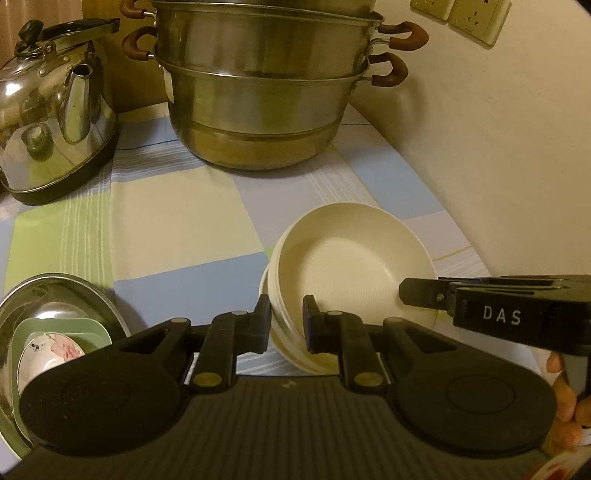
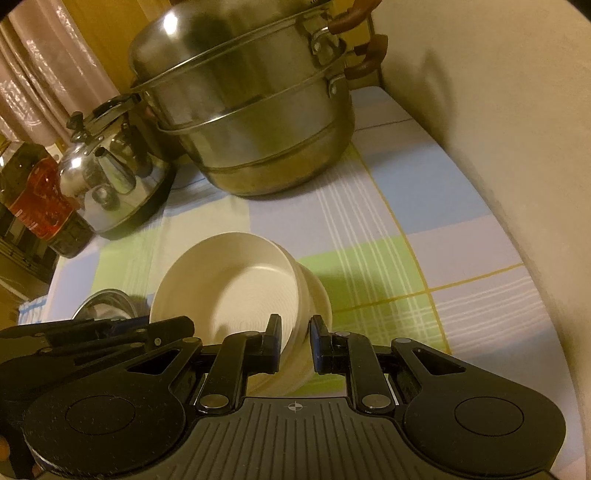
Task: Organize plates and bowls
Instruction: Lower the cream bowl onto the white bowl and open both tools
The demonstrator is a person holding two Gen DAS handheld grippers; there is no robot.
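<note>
A checked cloth [image 1: 177,221] of blue, green, cream and lilac squares covers the table, which runs along a cream wall [image 1: 498,147] carrying two sockets [image 1: 461,14]. One steel steamer [image 1: 266,92] of stacked tiers stands at the back, four brown handles showing in the left view. One steel kettle [image 1: 55,122] sits to its left, and in the right view one dark bottle [image 2: 37,199] with a red label, its print too blurred to read, stands beyond the kettle. One steel basin [image 1: 22,302] at the near left holds one green dish [image 1: 74,328] with one flower-patterned bowl [image 1: 48,350] inside.

The cream bowls [image 1: 347,269], a nested stack whose count I cannot tell, lie tilted on the cloth near the wall. The left gripper [image 1: 287,323] pinches the stack's near rim between its jaws. The right gripper [image 2: 294,343], marked "DAS", has its jaws on either side of the opposite rim; whether they press it, I cannot tell.
</note>
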